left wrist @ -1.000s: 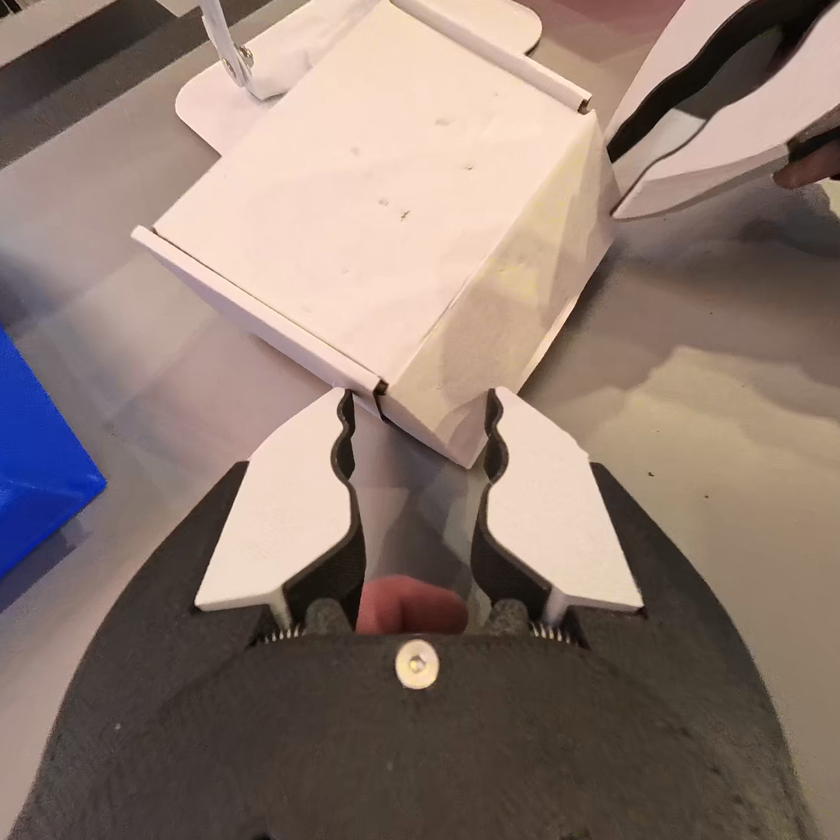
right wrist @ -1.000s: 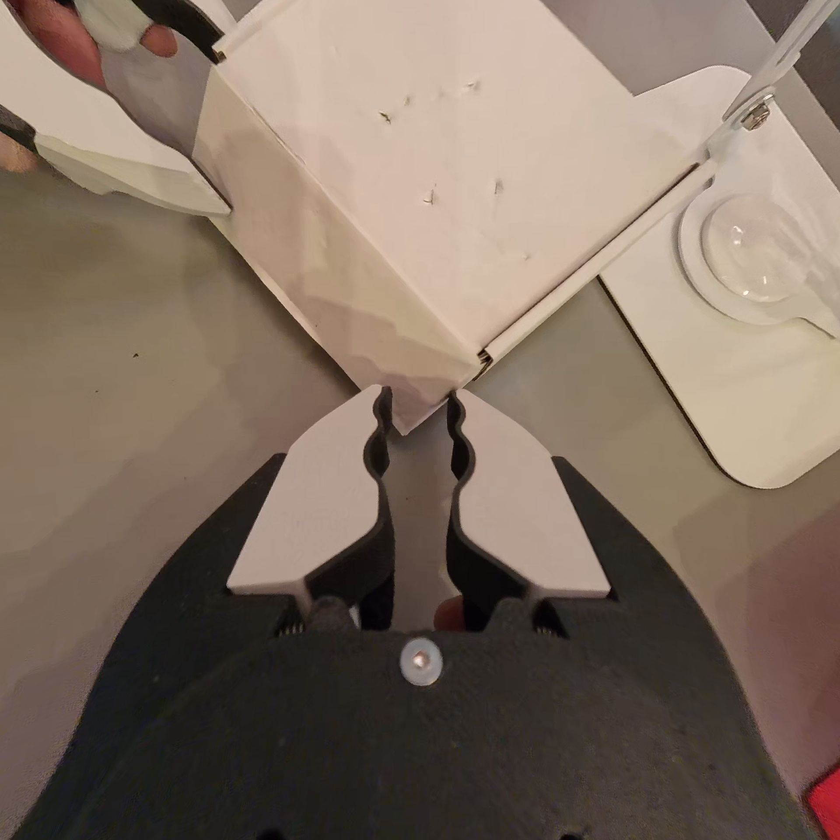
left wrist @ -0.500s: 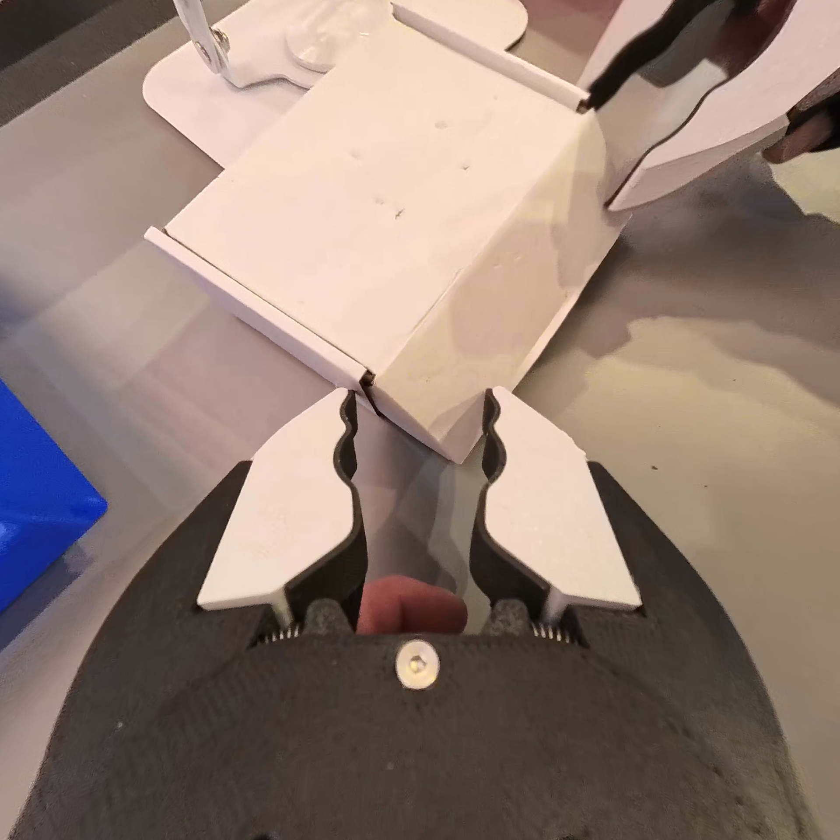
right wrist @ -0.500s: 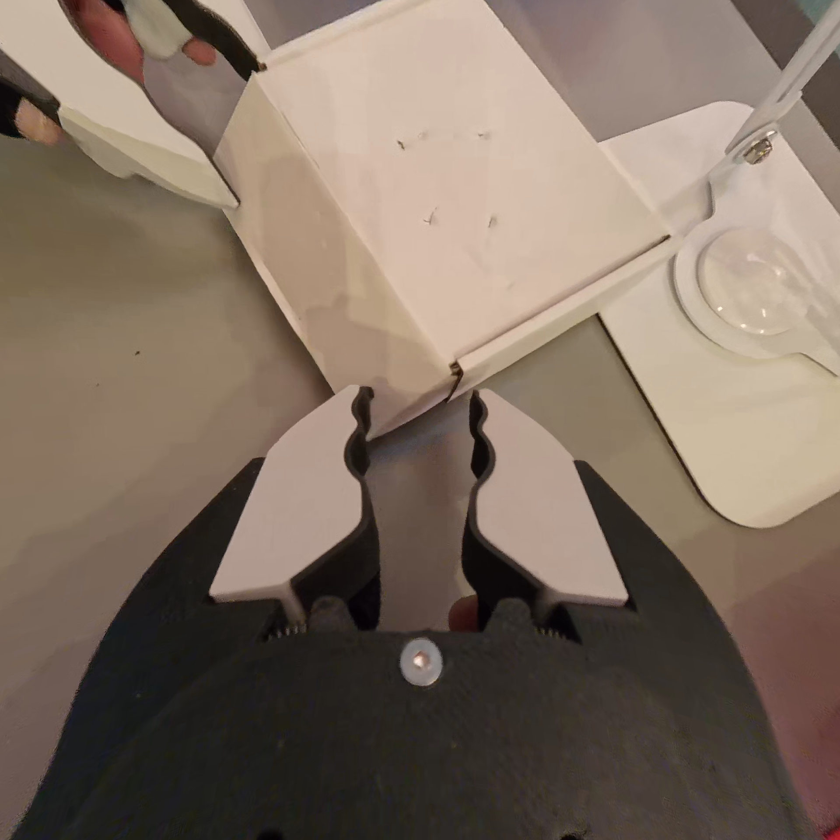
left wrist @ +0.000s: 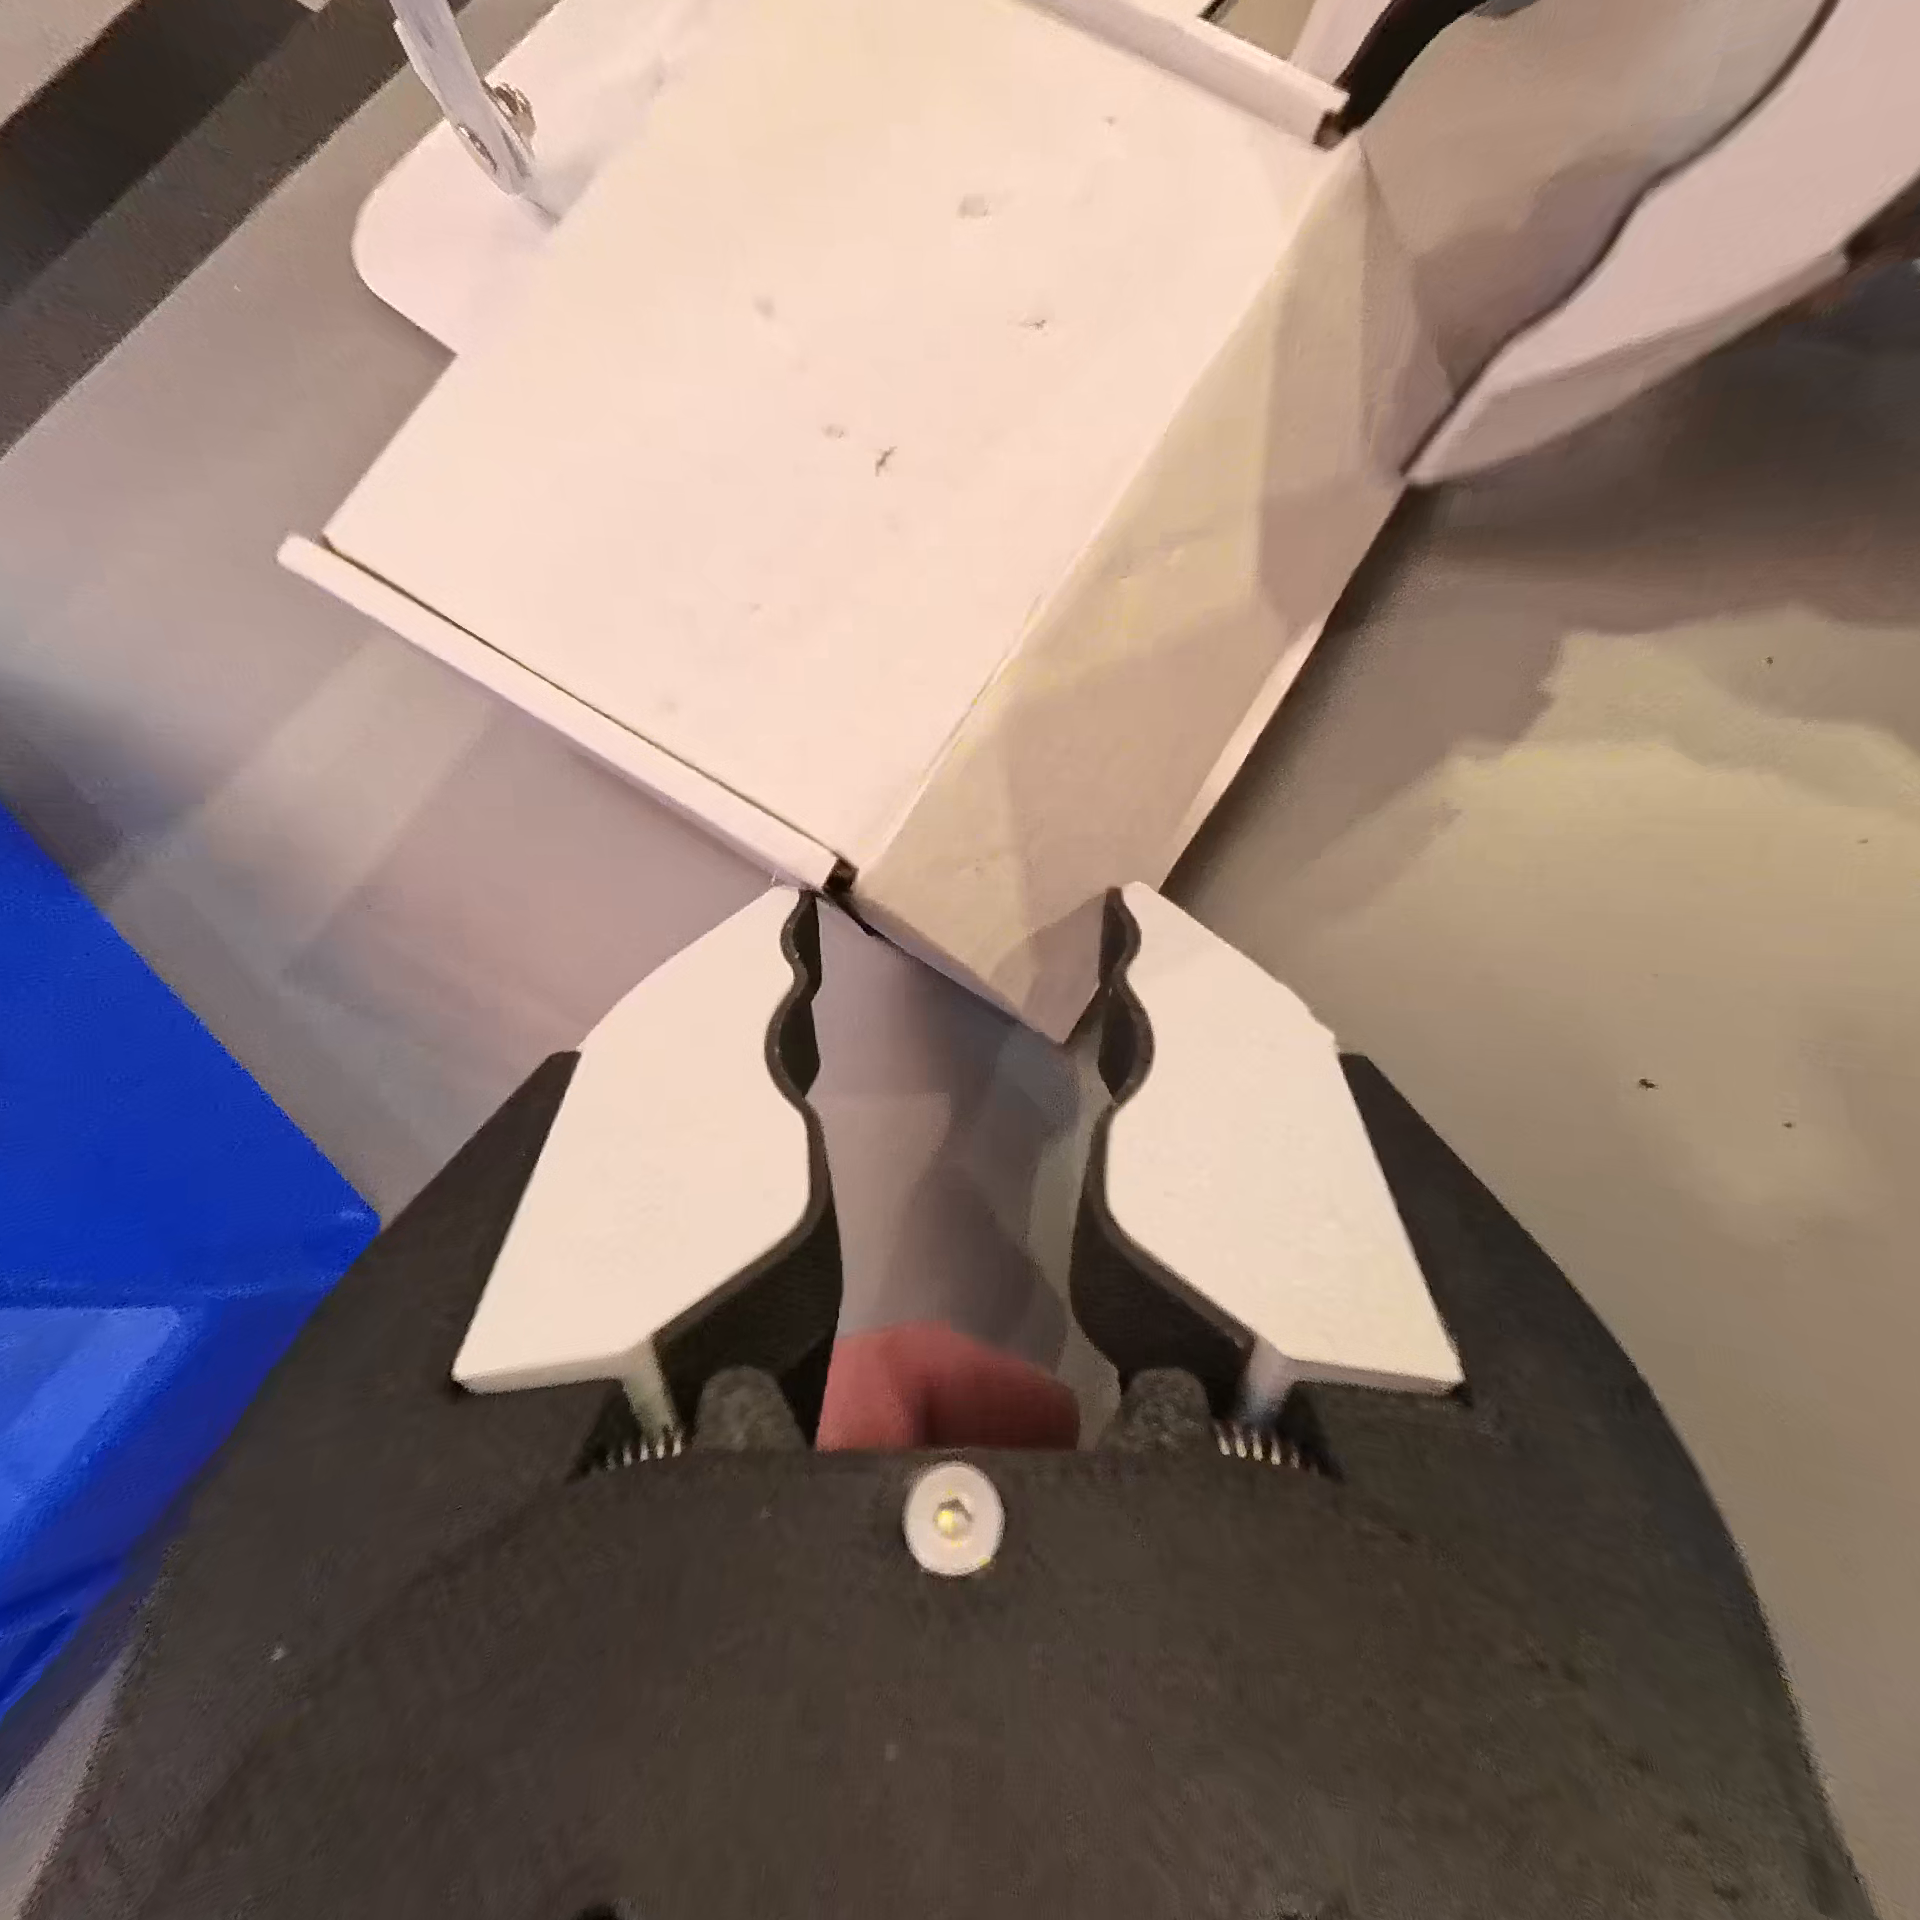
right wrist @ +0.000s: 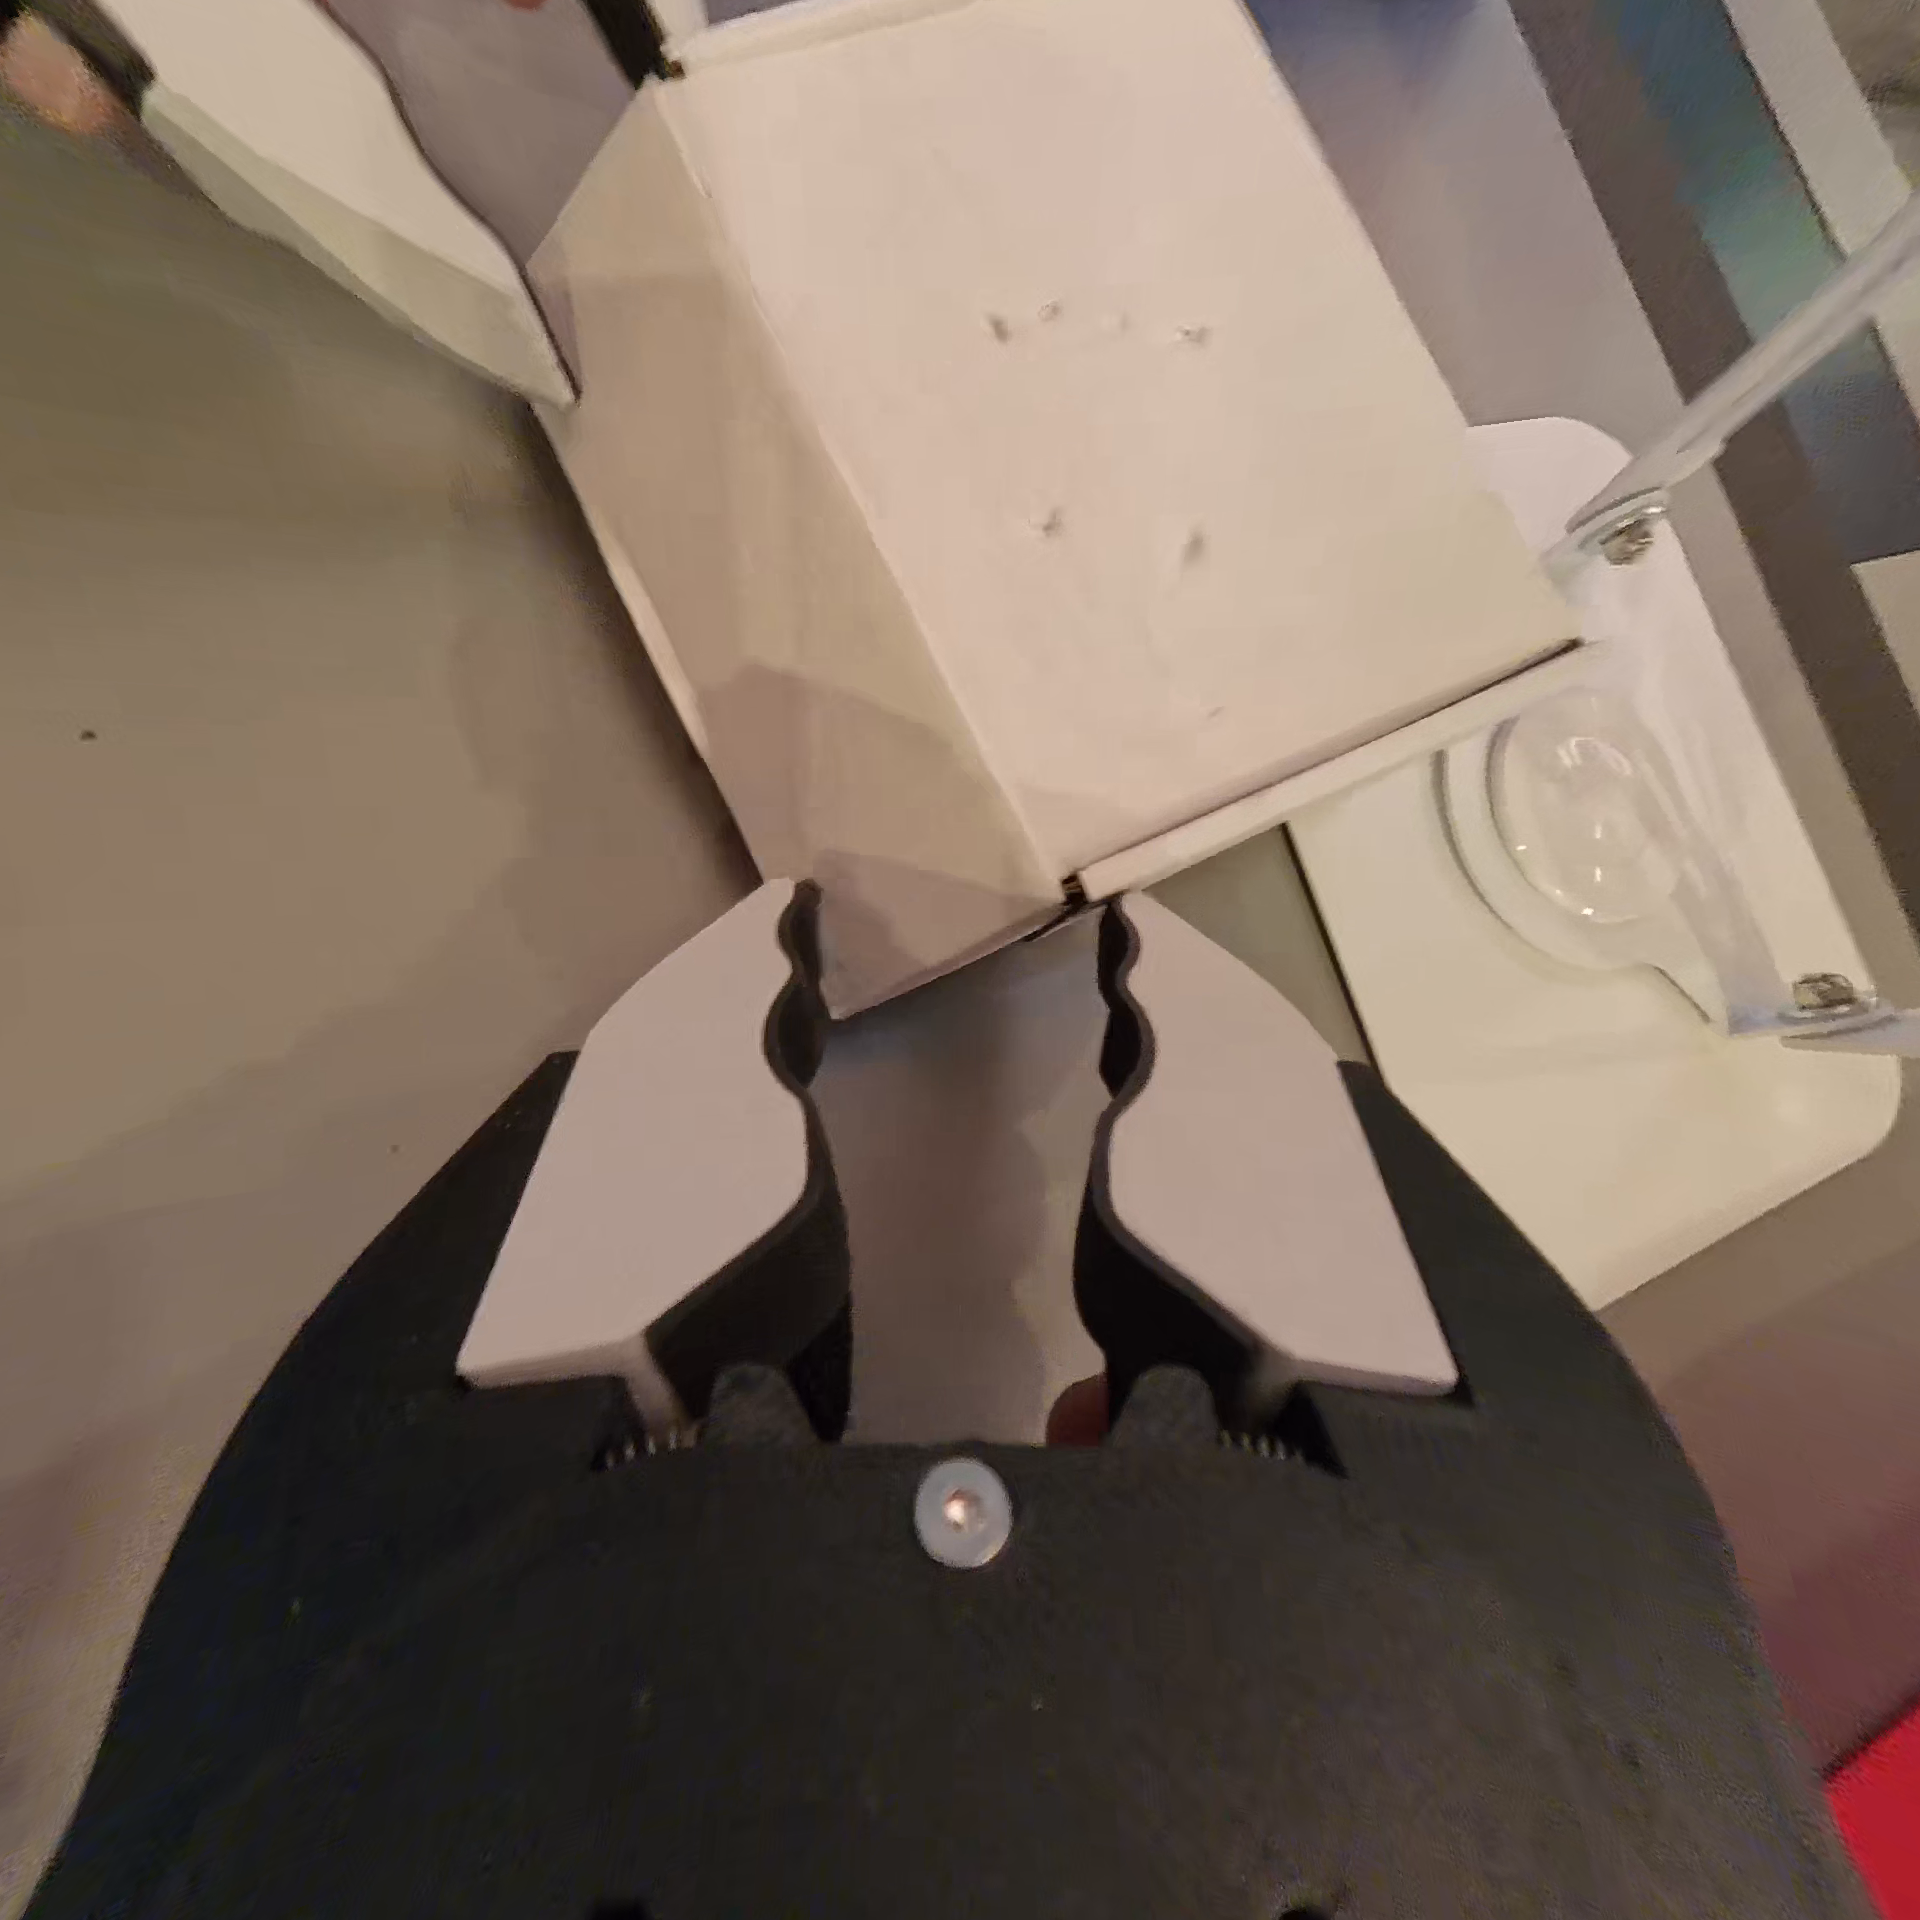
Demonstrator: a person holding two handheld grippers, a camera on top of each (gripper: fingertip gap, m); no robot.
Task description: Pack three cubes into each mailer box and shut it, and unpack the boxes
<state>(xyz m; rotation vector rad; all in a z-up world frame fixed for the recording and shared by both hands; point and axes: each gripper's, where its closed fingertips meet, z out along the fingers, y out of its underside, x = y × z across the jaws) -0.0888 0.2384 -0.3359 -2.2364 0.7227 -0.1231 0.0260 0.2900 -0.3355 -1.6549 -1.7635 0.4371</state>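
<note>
A shut white mailer box (left wrist: 831, 468) sits on the grey table, lid on top. My left gripper (left wrist: 958, 914) is open, and the box's near corner pokes in between its fingertips without being pinched. My right gripper (right wrist: 958, 904) is open too and straddles the opposite front corner of the same box (right wrist: 1091, 468). Each gripper shows in the other's view: the right one at the upper right of the left wrist view (left wrist: 1558, 260), the left one at the upper left of the right wrist view (right wrist: 364, 239). A blue cube (left wrist: 135, 1247) lies left of my left gripper. The box's contents are hidden.
A white stand base with a clear dome and a slanted metal arm (right wrist: 1610, 883) stands just behind the box; it also shows in the left wrist view (left wrist: 457, 197). A red object (right wrist: 1875, 1766) peeks in at the lower right edge of the right wrist view.
My right gripper's fingers have spread wider and now straddle the box corner. Both grippers have closed in on the box a little. My left gripper's opening is unchanged.
</note>
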